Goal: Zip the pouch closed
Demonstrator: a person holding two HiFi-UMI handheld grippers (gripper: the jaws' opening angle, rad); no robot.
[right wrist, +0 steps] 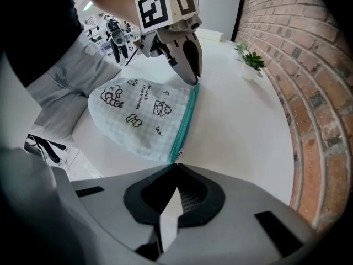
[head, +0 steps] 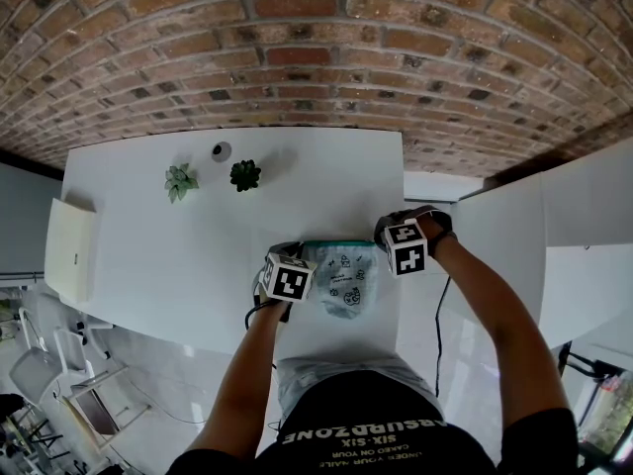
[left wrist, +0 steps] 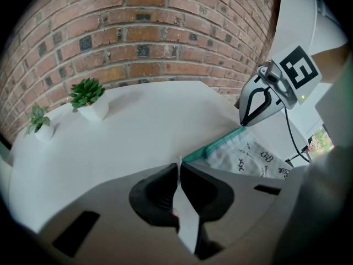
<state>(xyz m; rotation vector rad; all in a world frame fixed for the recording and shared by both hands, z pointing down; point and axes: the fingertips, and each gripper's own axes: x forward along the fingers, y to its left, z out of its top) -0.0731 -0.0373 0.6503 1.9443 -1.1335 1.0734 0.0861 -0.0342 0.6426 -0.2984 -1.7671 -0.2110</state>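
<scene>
A pale checked pouch (head: pixel 346 283) with black doodles lies flat on the white table (head: pixel 148 255), near its front edge. Its teal zipper (right wrist: pixel 185 123) runs along the far side and looks drawn together over its whole visible length. My left gripper (left wrist: pixel 178 167) is shut on the pouch's left end, with a thin white tab pinched between the pads. My right gripper (right wrist: pixel 175 167) is shut at the zipper's other end, where a small white tag shows; the pull itself is hidden by the tips. Each gripper shows in the other's view: the right gripper (left wrist: pixel 241 125) and the left gripper (right wrist: pixel 196 83).
Two small potted succulents (head: pixel 181 180) (head: pixel 245 174) and a small round grey object (head: pixel 221 150) stand at the back of the table, by the brick wall (head: pixel 316 47). A cream box (head: pixel 69 250) sits off the table's left side. More white furniture stands to the right.
</scene>
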